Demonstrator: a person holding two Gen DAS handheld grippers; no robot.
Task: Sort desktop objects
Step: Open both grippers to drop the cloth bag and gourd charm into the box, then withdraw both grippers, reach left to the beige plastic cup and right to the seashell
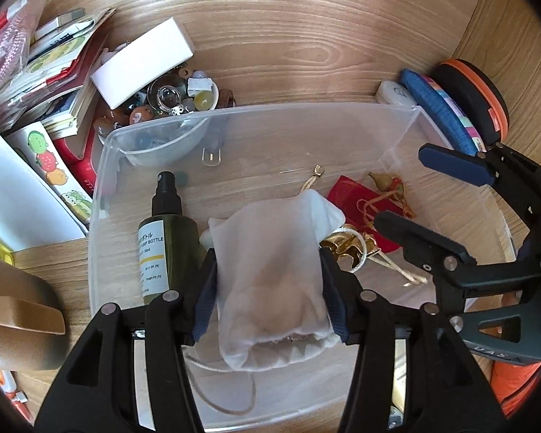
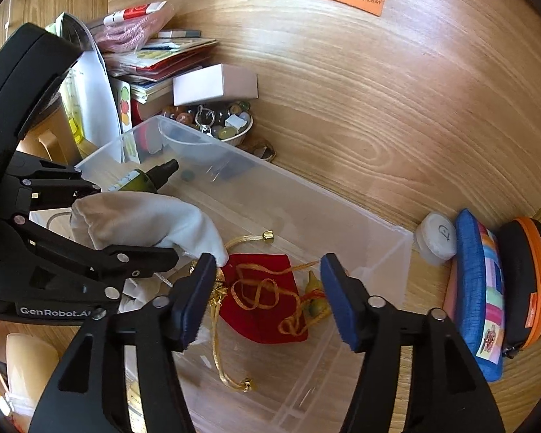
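Note:
A clear plastic bin [image 1: 256,108] stands on the wooden desk. My left gripper [image 1: 268,256] is shut on a white drawstring pouch [image 1: 270,288], its pads pressing both sides; from the right wrist view the pouch [image 2: 144,216] hangs above the bin in that gripper [image 2: 133,220]. My right gripper [image 2: 267,263] is open over a red pouch [image 2: 270,328] with gold cords that lies on the bin floor, not touching it. A small gourd charm [image 2: 315,303] lies beside the red pouch. A dark green spray bottle [image 1: 166,238] lies in the bin at the left.
Behind the bin are a bowl of beads [image 1: 184,97], a white box [image 1: 144,61] and a stack of booklets [image 1: 54,57]. At the right stand a white round container [image 2: 438,238], a blue pencil case [image 2: 479,299] and an orange-edged black case [image 2: 530,281].

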